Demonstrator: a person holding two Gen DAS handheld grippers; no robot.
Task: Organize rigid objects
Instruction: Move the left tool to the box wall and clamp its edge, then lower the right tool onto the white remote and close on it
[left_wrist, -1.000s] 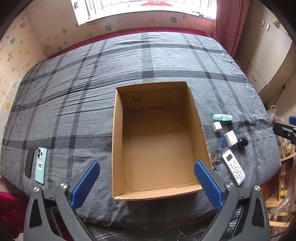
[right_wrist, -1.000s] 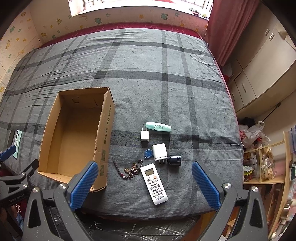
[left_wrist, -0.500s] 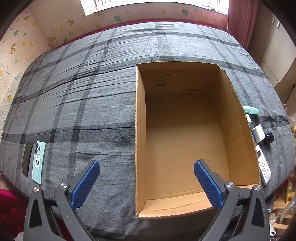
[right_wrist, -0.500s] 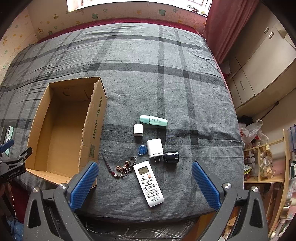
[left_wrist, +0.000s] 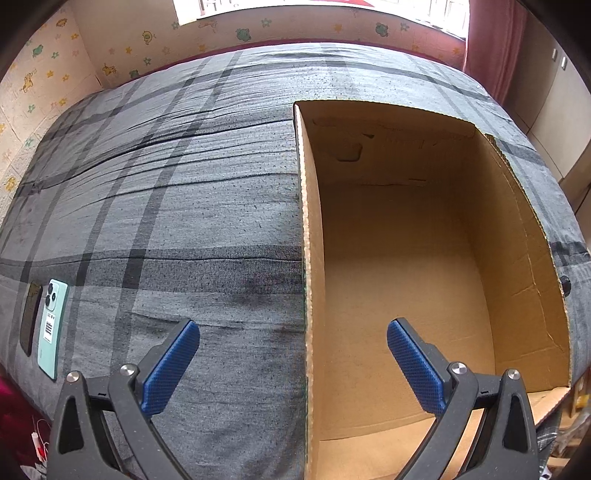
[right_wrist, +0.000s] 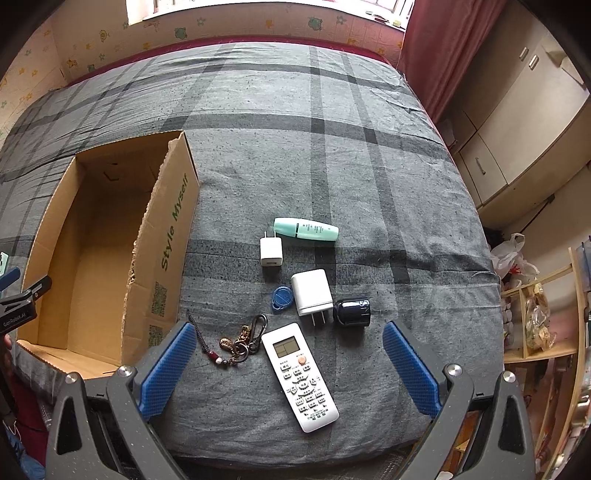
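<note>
Left gripper (left_wrist: 293, 363): jaws spread wide, nothing between the blue pads. It hangs over the near left wall of the cardboard box (left_wrist: 310, 258), one finger outside that wall, the other over the interior. What I see of the box floor is bare. Far left on the bedspread (left_wrist: 184, 206) lie a mint phone (left_wrist: 51, 328) and a dark flat item beside it, too foreshortened to identify. From this camera the right wall of the box hides nearly all the small objects; only a dark round edge shows past it.

Right gripper (right_wrist: 290, 356): jaws also fully apart, empty. The objects sit in a cluster to the right of the box, directly ahead of this claw, so I judge the right arm the nearer one for every pick. Left to right: keyring (right_wrist: 236, 341), lying between the left finger and the remote; blue key fob (right_wrist: 281, 298); small white charger (right_wrist: 270, 252); remote (right_wrist: 300, 374), nearest the claw, long axis running from upper left to lower right, oblique to the jaw line; large white charger (right_wrist: 311, 291), prongs toward me; mint tube (right_wrist: 306, 229), farthest, long axis across the view; black round object (right_wrist: 351, 312), just beside the large charger.

Note: remote grasp would need wrist rotation to close across its narrow width. Whether fob and large charger touch, I cannot tell.
</note>
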